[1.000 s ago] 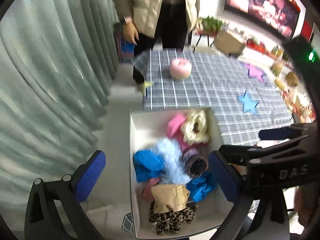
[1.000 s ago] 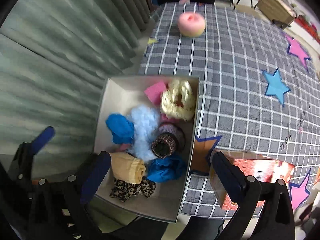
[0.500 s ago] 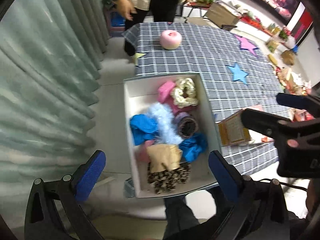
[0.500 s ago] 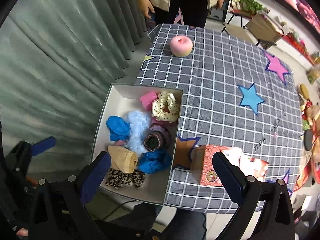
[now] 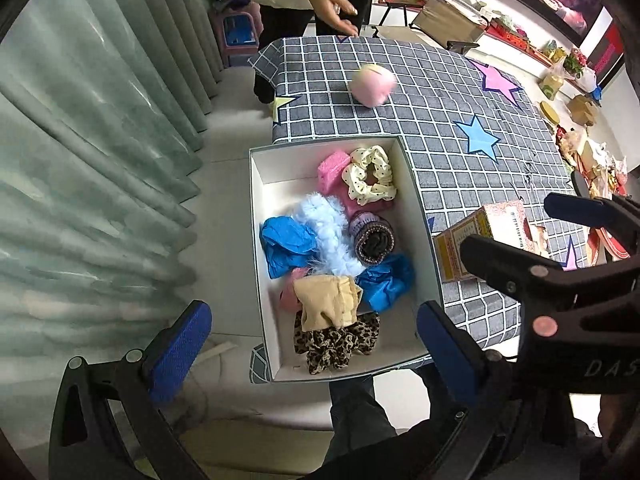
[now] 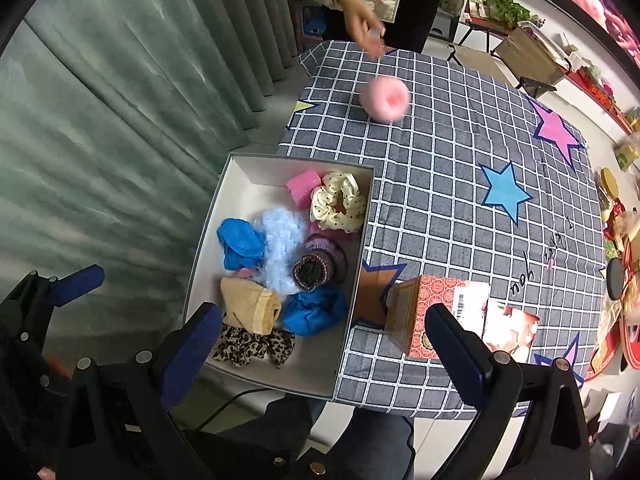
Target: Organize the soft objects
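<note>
Round pink plush ball [image 6: 385,97] blurred, top centre on checked grey tablecloth [image 6: 440,200], beyond white box [image 6: 208,216] of soft stuff. Both grippers [image 5: 310,344] [image 6: 320,344] wide open, empty, well short; right one looks nearer, reckon.

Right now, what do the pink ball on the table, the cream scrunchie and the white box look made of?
Pink ball: looks like soft matte foam or plush; it is blurred, so uncertain.
Cream scrunchie: thin gathered fabric with dark dots, ruffled folds, slight sheen.
White box: probably stiff cardboard; flat matte white walls, thin straight edges, darker outer rim.
</note>
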Action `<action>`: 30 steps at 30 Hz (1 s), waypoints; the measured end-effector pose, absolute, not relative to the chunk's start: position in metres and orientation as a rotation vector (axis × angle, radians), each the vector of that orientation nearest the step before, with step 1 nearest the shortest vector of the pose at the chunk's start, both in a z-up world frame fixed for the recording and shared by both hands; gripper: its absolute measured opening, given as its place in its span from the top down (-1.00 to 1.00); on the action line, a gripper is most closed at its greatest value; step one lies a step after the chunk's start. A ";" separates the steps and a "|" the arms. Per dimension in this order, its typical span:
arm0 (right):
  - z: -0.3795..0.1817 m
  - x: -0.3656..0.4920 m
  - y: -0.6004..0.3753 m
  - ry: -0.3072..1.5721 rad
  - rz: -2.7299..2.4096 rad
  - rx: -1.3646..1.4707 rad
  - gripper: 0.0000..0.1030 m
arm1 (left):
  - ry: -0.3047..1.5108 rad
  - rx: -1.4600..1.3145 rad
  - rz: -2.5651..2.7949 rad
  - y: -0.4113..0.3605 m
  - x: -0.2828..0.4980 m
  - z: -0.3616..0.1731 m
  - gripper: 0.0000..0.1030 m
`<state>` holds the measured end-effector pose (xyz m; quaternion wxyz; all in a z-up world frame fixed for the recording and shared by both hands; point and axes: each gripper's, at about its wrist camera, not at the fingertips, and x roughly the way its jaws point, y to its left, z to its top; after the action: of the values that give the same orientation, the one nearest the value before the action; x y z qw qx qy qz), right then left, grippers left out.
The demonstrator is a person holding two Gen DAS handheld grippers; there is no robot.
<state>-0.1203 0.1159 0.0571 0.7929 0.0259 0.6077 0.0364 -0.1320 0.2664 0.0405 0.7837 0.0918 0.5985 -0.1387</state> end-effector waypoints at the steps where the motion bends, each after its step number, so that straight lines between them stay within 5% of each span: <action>1: 0.057 -0.121 0.116 1.307 0.077 0.056 -0.99 | 1.291 0.197 -0.298 0.267 -0.132 0.041 -0.99; 30: 0.045 -0.121 0.114 1.356 0.072 0.081 -0.99 | 1.325 0.193 -0.309 0.265 -0.133 0.035 -0.99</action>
<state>-0.1215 0.1140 0.0446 0.7774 0.0375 0.6269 0.0335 -0.1325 0.2650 0.0354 0.7732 0.0890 0.6114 -0.1427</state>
